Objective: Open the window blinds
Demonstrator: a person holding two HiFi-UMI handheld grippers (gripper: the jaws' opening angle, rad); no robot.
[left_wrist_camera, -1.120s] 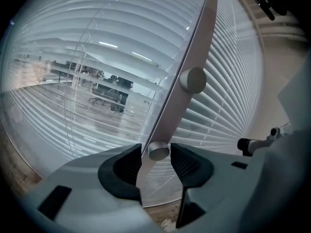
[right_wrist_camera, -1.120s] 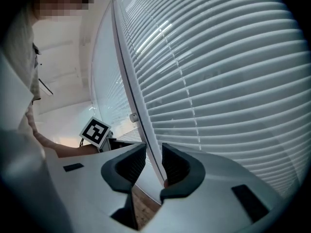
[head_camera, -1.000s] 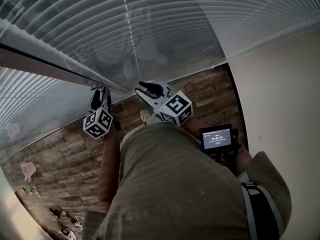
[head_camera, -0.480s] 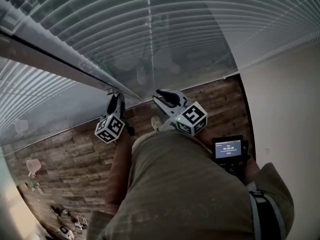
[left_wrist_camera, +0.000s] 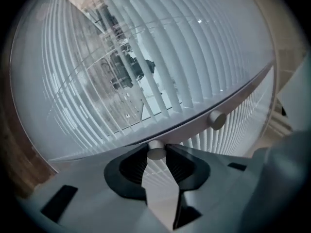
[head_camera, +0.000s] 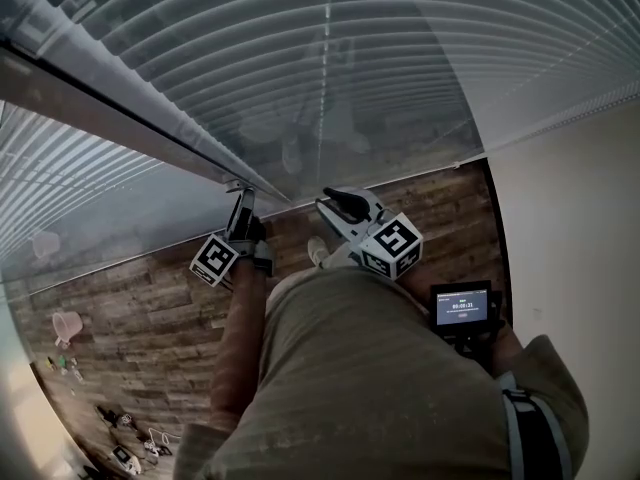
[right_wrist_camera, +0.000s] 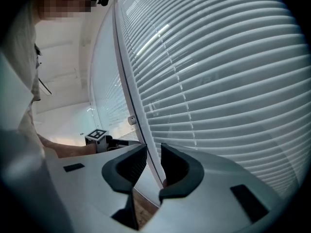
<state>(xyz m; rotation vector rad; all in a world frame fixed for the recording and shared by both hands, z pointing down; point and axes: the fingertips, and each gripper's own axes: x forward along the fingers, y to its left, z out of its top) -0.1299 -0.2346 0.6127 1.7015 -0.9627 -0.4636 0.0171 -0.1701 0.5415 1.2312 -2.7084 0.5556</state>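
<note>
– White slatted window blinds [head_camera: 300,58] fill everything ahead of me. They hang full length over two panes, one either side of a pale grey window frame bar [head_camera: 130,118].
– Where is your left gripper?
– My left gripper [head_camera: 243,198] is up against that bar. Its jaws have just been closing, and a small round white knob [left_wrist_camera: 156,150] on the bar sits between their tips. Both pads press on it, so I read that as a grip on the knob.
– Any other control there?
– A second round white knob [left_wrist_camera: 217,120] sits further along the same bar, apart from the jaws and untouched.
– And the right side?
– My right gripper [right_wrist_camera: 153,152] is close to the left one, on the other side of the bar. Its jaws stand apart and press on nothing. The bar's edge shows through the gap between them; I cannot tell whether it touches a pad.
– How do the slats lie?
– In the right gripper view they overlap and nothing shows through. In the left gripper view, bits of buildings outside show between the slats on one side of the bar.
– What is below you?
– Brown wood-plank floor [head_camera: 130,318], and a small black handheld device with a lit screen [head_camera: 462,306] at the lower right of the head view.
</note>
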